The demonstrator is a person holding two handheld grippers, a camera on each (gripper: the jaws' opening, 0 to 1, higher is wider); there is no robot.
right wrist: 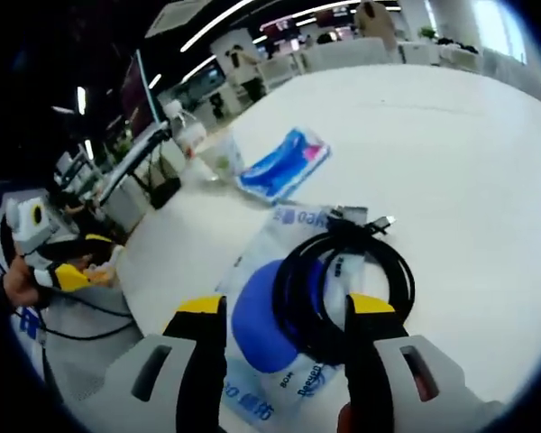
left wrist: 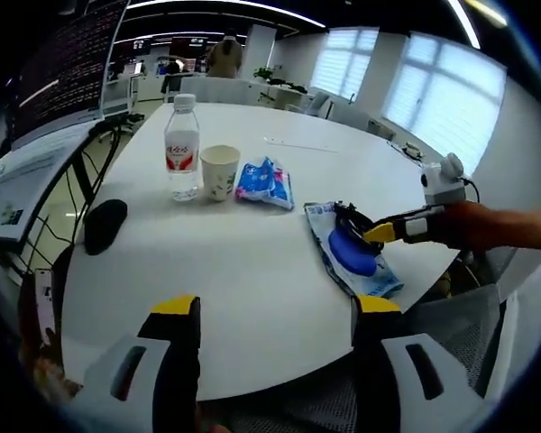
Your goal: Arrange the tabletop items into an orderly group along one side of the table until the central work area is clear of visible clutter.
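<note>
Cable (right wrist: 347, 280), coiled black, lies on the blue-printed bag (right wrist: 270, 334) directly between the spread jaws of the right gripper (right wrist: 284, 316); left gripper (left wrist: 275, 311), also spread, hovers well apart; bottle (left wrist: 182, 144), cup (left wrist: 219, 171) and packet (left wrist: 264, 183) line the far side.

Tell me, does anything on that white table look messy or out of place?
Yes. A coiled black cable lies on top of a blue-and-white packet near the table edge, apart from the bottle, paper cup and small blue packet lined up farther back. Nothing looks spilled.
</note>
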